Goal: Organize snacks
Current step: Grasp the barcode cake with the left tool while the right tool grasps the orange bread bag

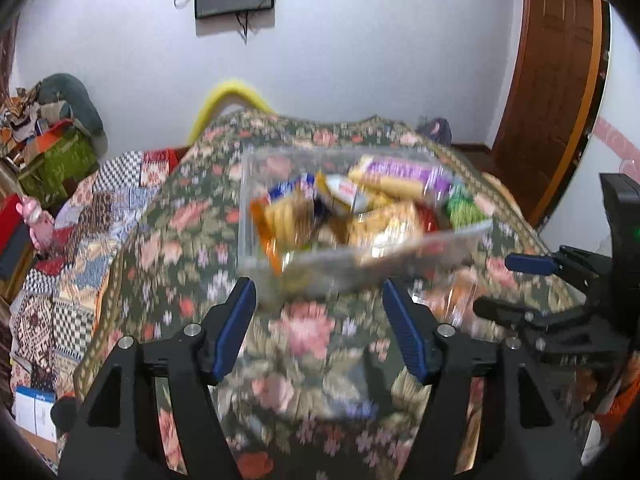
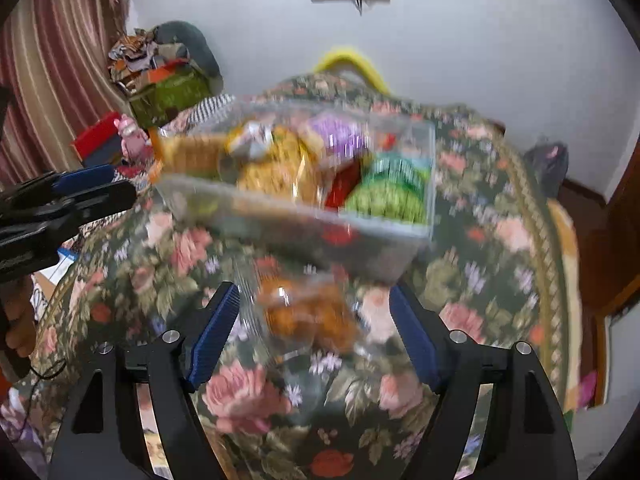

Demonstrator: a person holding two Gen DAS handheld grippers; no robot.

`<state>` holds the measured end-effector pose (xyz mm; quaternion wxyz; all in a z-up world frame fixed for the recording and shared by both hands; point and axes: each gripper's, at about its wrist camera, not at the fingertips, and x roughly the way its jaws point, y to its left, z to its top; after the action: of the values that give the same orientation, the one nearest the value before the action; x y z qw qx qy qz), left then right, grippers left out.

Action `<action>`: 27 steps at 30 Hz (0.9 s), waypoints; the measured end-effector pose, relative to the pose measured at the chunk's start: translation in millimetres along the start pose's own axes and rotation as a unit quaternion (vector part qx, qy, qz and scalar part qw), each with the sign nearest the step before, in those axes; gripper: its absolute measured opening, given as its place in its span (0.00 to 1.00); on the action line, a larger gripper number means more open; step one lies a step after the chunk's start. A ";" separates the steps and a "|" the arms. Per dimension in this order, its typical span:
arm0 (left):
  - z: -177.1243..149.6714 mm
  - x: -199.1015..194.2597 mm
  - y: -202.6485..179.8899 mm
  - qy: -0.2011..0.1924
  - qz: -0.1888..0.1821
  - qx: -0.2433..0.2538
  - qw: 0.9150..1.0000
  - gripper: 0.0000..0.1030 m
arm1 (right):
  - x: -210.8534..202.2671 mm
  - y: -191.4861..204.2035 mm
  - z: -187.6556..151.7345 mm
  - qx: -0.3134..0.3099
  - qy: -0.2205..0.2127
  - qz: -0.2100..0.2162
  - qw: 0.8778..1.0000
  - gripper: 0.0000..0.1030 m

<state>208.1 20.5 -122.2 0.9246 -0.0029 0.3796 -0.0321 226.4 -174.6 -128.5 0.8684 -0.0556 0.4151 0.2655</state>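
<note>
A clear plastic box [image 1: 460, 236] full of several snack packets stands on the floral tablecloth [image 1: 304, 332]; it also shows in the right wrist view [image 2: 384, 228]. A clear bag of orange-brown snacks [image 2: 308, 316] lies on the cloth just in front of the box, between the open jaws of my right gripper [image 2: 314, 332]; the bag also shows in the left wrist view [image 1: 452, 300]. My left gripper [image 1: 320, 320] is open and empty, just short of the box's near left corner. Both views are blurred.
A white wall stands behind the table. A wooden door [image 1: 548, 92] is at the right. Piled boxes and clothes [image 1: 52, 140] and a patchwork cloth [image 1: 80, 232] are at the left. A dark bag [image 2: 548, 164] sits on the floor at the far right.
</note>
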 end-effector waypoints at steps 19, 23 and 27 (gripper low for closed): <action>-47.3 17.4 -5.0 0.060 -0.019 0.003 0.998 0.66 | 36.5 12.7 -12.2 -0.012 0.035 0.006 0.999 0.59; -53.1 8.2 -22.6 0.069 -0.049 0.009 0.996 0.66 | 18.7 6.5 -22.3 -0.003 0.030 0.004 1.000 0.58; -62.3 -4.5 -44.9 0.076 -0.075 0.018 0.994 0.68 | -7.0 -7.7 -35.4 0.019 0.019 -0.002 1.000 0.58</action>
<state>158.7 -22.9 -162.1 0.8880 -0.0126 0.4467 -0.1084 202.2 -195.4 -147.2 0.8618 -0.0449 0.4360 0.2552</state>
